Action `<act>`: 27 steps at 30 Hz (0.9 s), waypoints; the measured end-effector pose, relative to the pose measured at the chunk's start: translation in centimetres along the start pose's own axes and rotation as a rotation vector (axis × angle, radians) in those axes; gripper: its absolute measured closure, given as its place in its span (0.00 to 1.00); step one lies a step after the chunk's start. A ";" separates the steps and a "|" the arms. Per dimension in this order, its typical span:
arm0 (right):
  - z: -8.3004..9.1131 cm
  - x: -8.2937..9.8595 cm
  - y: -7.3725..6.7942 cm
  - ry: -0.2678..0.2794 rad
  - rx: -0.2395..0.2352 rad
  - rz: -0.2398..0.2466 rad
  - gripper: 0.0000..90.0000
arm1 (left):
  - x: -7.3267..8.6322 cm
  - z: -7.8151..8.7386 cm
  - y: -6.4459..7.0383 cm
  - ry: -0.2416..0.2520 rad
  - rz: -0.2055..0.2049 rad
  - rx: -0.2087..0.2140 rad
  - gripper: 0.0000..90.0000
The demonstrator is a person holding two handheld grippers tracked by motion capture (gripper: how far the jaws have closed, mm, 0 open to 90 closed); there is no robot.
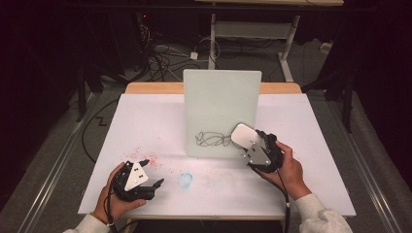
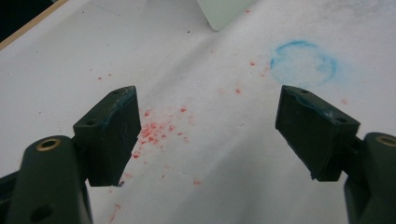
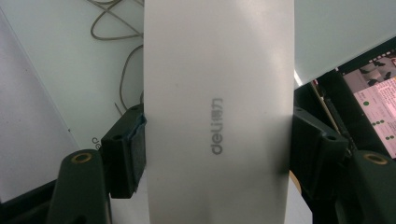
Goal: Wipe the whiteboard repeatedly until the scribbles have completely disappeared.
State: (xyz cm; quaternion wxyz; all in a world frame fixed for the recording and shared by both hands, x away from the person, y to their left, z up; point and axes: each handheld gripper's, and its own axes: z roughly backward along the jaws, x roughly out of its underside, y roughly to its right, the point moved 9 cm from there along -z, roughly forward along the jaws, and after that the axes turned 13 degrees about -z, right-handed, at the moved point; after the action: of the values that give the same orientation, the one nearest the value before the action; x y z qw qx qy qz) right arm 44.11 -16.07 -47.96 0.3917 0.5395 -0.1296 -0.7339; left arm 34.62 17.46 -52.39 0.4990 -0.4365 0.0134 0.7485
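Counter (image 1: pixel 145 90): wooden top, pale tan edge showing along far side. White sheet (image 1: pixel 145 126) covers nearly whole surface, lying flat. On sheet: scatter of red specks (image 1: pixel 145 159) at near left; faint blue ring smudge (image 1: pixel 185 179) near front centre, just right of specks. White board (image 1: pixel 221 109) stands upright at middle of sheet, lower edge resting on it, black scribble (image 1: pixel 214 139) low on its face. Grey floor (image 1: pixel 58 160) on both sides of counter.

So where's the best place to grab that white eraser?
Across its two long sides, near the middle, as the right gripper does now: the eraser is a flat, straight-edged block, so both pads sit flush, and its far end stays free for the scribble on the board.
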 end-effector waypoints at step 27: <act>-1.3 -1.1 -3.5 -0.023 -0.015 0.115 0.34 | -0.1 0.1 0.0 0.005 0.003 0.003 0.25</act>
State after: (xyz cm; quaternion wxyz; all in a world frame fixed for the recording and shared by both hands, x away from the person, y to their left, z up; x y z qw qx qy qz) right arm 43.86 -12.74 -49.82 0.4357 0.5198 -0.1593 -0.7174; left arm 34.61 17.47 -52.28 0.4986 -0.4375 0.0162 0.7481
